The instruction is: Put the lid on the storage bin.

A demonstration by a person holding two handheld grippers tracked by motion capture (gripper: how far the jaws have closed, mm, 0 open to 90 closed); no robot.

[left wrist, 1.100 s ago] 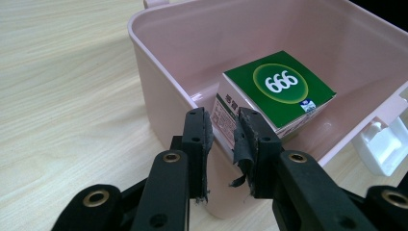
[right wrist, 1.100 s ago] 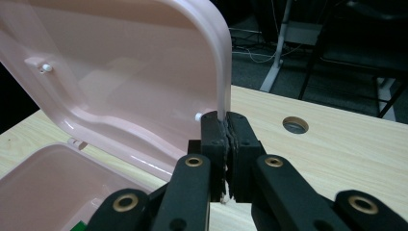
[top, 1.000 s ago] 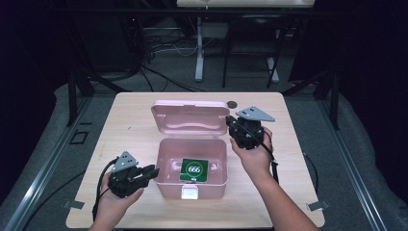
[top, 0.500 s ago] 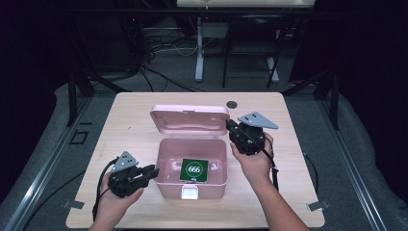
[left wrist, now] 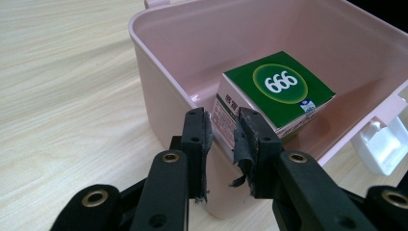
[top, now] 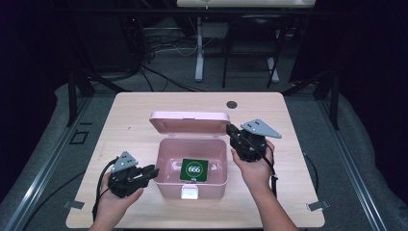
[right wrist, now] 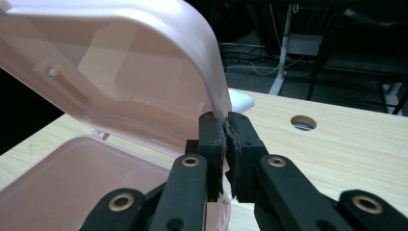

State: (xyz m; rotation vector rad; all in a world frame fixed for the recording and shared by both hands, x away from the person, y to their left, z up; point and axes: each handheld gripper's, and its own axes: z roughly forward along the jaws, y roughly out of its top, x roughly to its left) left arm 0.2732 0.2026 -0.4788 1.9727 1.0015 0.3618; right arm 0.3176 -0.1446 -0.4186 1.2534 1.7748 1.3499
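**Two grippers on one pink box, lid up**

Two things dominate down here: the pale wooden table (top: pixel 144 120) and, square in the middle of it, the pink plastic box (top: pixel 166 179) I'm working on. Its lid (top: pixel 188 122) stands open at the far side, tilted back, hinged along the rear wall. On the near wall sits a white latch (top: pixel 191 192).

Inside, flat on the box floor, lies a green carton (top: pixel 194 170) with "666" in a pale ring on top. From my left gripper view that carton (left wrist: pixel 284 89) leans slightly, one end lifted against the inner wall, printed side panel facing me.

Now my hands. My right gripper (top: pixel 232 131) is up at the lid's right-hand corner, and in the right gripper view the lid (right wrist: pixel 144 62) curves down right into my jaws. They've just been easing apart a touch, yet the two pads sit almost together with the lid's thin edge pinched between them, so I've got it clamped.

My left gripper (top: pixel 153 172) sits low at the box's left wall. In the left gripper view, the jaws straddle the rim of the box (left wrist: pixel 163 96), one pad outside, one inside, closed onto that wall.

Smallest item: a round dark grommet hole (top: pixel 232 104) in the table behind the lid, well apart from everything.
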